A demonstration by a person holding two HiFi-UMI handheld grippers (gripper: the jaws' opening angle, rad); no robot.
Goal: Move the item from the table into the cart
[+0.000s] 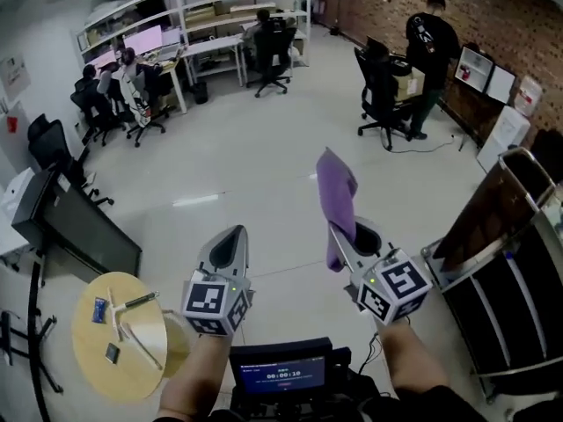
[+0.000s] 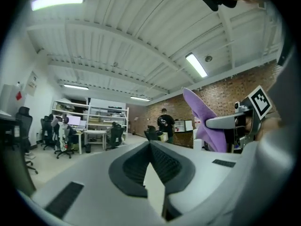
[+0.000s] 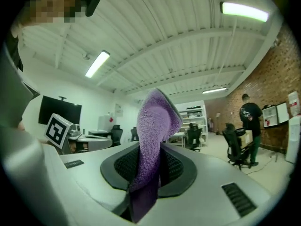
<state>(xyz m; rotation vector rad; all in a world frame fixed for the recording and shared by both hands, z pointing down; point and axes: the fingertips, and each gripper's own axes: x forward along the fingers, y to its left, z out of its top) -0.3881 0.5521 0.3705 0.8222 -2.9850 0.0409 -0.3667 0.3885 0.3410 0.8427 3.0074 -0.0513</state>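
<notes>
Far left, low in the head view: round wooden table (image 1: 119, 334) with a few small items left on it, too small to name. Left gripper (image 1: 231, 234) held level over bare floor, jaws drawn together, nothing between them; it takes no part in the carry. Right of it, right gripper (image 1: 341, 240) also level, jaws clenched on the purple cloth (image 1: 336, 202). The cloth is pinched across its middle: one end stands up and flops over beyond the jaw tips, the other hangs down between the fingers towards the marker cube. The cloth is therefore off the table and in the air, about midway between table and cart, touching neither. Cart (image 1: 506, 306) at the right edge, dark shelves in a metal frame, well apart from the cloth. Judgement: pick-up is done and the step in hand is the transfer; placing is not yet done. The next move calls for swinging the right gripper further right until the cloth sits over a cart shelf, lowering it inside the frame, then releasing. Risk: the loose end may snag on the frame rail
</notes>
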